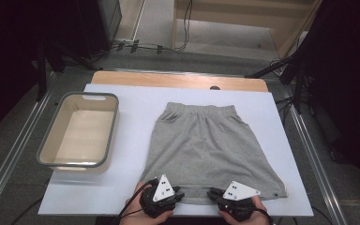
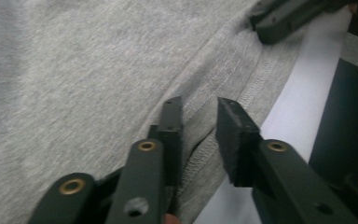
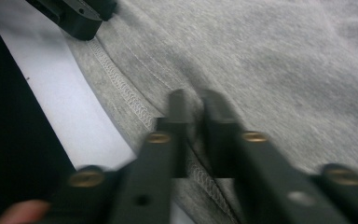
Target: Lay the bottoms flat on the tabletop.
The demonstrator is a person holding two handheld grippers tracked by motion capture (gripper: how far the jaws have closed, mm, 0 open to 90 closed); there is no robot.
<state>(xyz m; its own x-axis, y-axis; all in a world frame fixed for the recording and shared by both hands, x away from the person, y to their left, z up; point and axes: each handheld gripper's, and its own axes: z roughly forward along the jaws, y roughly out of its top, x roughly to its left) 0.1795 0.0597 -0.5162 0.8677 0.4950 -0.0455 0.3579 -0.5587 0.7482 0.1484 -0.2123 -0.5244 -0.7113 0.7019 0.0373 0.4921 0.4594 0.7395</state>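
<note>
Grey jersey, soft and faintly heathered, makes up the shorts (image 1: 206, 150), which lie flat on the white sheet (image 1: 131, 108) covering the table, right of its middle, with the gathered elastic waistband toward the far edge and the stitched hem along the near edge. The cloth widens from waistband to hem, and a double seam runs along the hem.

At the near edge the left gripper (image 1: 180, 195) sits over the hem's left part. Its jaws stand a little apart with the hem edge between them; one lies on the cloth and the other is just off it, so nothing is pinched. The right gripper (image 1: 212, 193) is further right along the hem, its jaws drawn nearly together on a small fold of hem, pinching the cloth. The two grippers' tips point toward each other, near but apart.

On the left part of the sheet stands a rectangular cream tub (image 1: 47, 140) with a grey rim, rounded corners and a cut-out handle, well apart from the shorts.
</note>
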